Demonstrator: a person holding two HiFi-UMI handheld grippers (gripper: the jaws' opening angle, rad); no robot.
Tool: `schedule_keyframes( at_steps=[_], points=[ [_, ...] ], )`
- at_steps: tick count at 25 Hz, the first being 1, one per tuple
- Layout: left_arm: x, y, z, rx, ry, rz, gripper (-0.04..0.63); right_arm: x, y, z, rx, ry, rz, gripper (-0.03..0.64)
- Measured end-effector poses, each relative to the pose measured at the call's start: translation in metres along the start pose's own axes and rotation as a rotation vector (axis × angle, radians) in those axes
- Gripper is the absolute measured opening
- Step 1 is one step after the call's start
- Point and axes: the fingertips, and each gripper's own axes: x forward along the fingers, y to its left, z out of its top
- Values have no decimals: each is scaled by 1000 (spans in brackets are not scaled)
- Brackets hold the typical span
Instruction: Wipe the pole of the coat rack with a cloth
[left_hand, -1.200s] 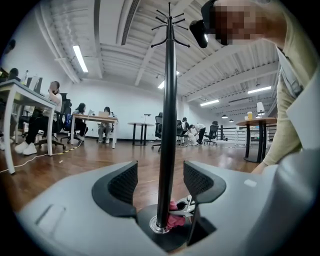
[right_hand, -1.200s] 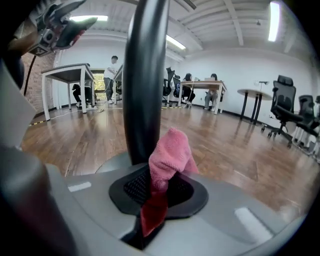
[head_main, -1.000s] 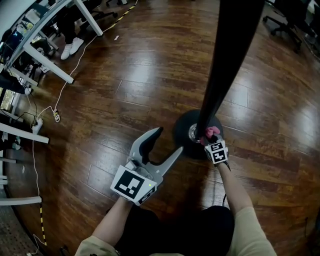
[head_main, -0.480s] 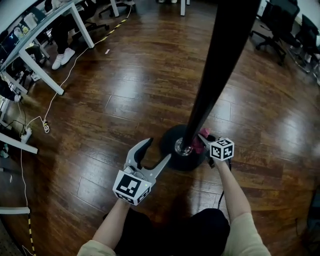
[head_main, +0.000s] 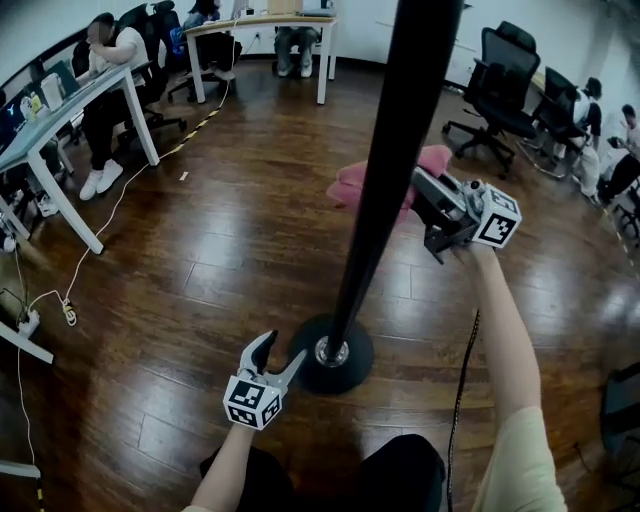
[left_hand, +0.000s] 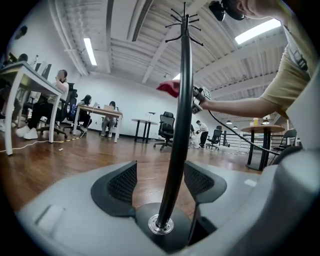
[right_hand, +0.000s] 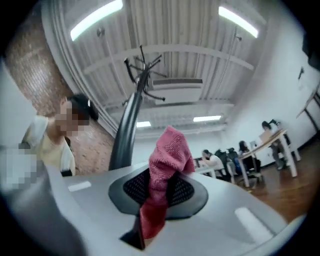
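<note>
a desk (head_main: 60, 110) with seated people stands at 10 o'clock on the wood floor (head_main: 200, 250). the left gripper (head_main: 278, 352) is low by the floor, at 8 o'clock of the rack's round base (head_main: 345, 372) and just beside it. its jaws are apart and empty, and in its own view the foot of the pole shows between the two pads without touching either. the black pole (head_main: 380, 200) rises from the base toward 12 o'clock. the pink cloth (head_main: 345, 185) is up at mid-pole, wrapped across it and showing on both sides, at 9 and 3 o'clock of the pole. the right gripper (head_main: 418, 190), at 3 o'clock of the pole, has its jaws clamped on the cloth. office chairs (head_main: 500, 70) stand at 1 o'clock.
</note>
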Motion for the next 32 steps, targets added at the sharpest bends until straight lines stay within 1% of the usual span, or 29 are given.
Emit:
schedule_keyframes(
  at_steps=[2, 4, 7, 9, 13, 15, 18, 25, 28, 32],
  points=[
    [2, 2, 3, -21, -10, 9, 272, 22, 4, 61, 9, -113, 103, 52],
    [4, 4, 8, -27, -26, 12, 272, 42, 7, 111, 3, -196, 183, 51],
    [-2, 4, 9, -29, -35, 22, 272, 61, 21, 163, 56, -301, 301, 50],
    [-6, 6, 9, -35, -44, 30, 272, 73, 33, 186, 62, -322, 355, 49],
    [-7, 8, 11, -35, -53, 30, 272, 94, 56, 218, 20, -316, 434, 49],
    [-7, 5, 10, -32, -50, 22, 272, 100, 70, 227, -3, -301, 488, 49],
    [-9, 6, 10, -24, -53, 17, 272, 105, 79, 227, -24, -272, 522, 51],
    [-9, 6, 13, -35, -70, 11, 272, 93, 85, 207, 12, -235, 604, 51],
    [-9, 3, 15, -35, -74, 8, 272, 87, 86, 189, 26, -192, 623, 51],
    [-3, -4, 21, -39, -76, -2, 272, 80, 80, 167, 39, -142, 618, 51]
  ],
)
